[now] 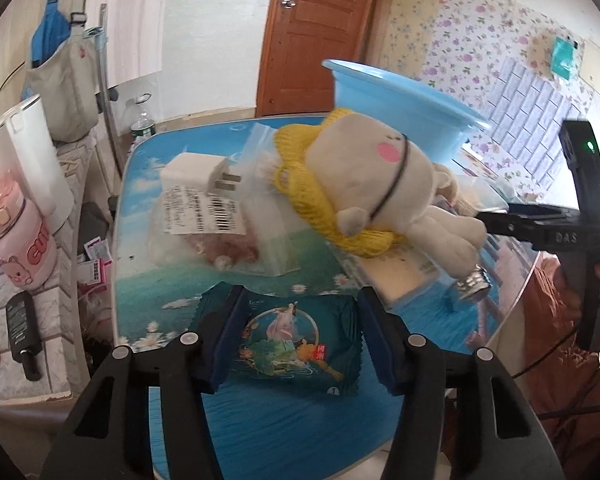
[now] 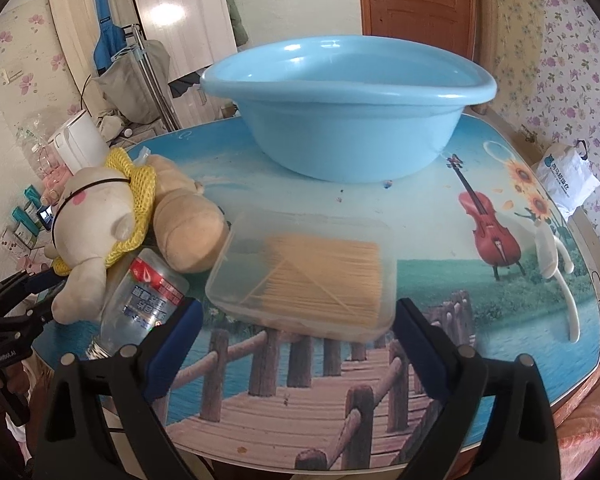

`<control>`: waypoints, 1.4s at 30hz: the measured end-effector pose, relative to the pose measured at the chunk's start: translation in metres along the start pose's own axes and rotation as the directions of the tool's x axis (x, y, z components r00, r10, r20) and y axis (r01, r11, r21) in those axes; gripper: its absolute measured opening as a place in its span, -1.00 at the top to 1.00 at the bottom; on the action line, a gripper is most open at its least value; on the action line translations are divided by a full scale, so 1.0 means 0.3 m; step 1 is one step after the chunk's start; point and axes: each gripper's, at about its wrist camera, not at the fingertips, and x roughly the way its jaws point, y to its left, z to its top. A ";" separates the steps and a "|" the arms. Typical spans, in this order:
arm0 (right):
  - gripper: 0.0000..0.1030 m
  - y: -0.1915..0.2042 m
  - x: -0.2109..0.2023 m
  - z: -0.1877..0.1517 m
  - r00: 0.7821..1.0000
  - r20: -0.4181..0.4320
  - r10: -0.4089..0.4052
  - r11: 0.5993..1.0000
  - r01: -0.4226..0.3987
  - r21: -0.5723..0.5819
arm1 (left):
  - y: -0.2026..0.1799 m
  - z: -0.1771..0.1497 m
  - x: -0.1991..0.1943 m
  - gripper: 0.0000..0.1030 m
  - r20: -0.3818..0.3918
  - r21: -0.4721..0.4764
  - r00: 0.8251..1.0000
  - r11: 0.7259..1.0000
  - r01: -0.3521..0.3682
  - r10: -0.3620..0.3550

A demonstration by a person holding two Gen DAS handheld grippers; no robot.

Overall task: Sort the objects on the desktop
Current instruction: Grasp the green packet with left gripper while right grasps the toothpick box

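Left gripper [image 1: 298, 344] pinches the green snack packet [image 1: 296, 348] at the table's [image 1: 260, 420] near edge; right gripper [image 2: 298, 344] gapes, the toothpick box [image 2: 308, 276] lying just beyond its fingertips, mid-table.

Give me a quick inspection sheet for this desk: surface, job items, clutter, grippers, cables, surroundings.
Surface: table with a printed picture top.
Job's things: blue basin at the far side, nothing seen inside; clear box of sticks; green snack packet; white charger; plush toy; plastic bottle lying on its side.
Clutter: clear bags under the charger.
Grippers: left gripper pads at the packet's two sides; right gripper open, just short of the box.
Cables: dark cable beside the table edge.
Surroundings: wooden door, flowered wallpaper.
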 end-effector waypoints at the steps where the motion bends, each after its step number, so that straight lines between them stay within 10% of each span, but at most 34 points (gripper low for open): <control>1: -0.89 0.003 0.004 0.003 1.000 -0.001 -0.005 1.000 0.005 -0.001 | -0.011 0.000 0.002 -0.08 -0.001 0.007 1.000 1.000 0.008 -0.008; 26: -0.87 -0.113 -0.018 0.017 0.999 0.029 -0.020 0.998 0.019 0.067 | -0.066 0.015 0.015 -0.08 -0.003 0.043 1.000 0.999 0.024 -0.024; 42: -0.87 -0.140 -0.031 -0.016 1.000 0.026 -0.003 0.998 0.001 0.055 | -0.046 -0.025 0.004 -0.81 -0.034 0.060 0.999 0.998 -0.030 0.032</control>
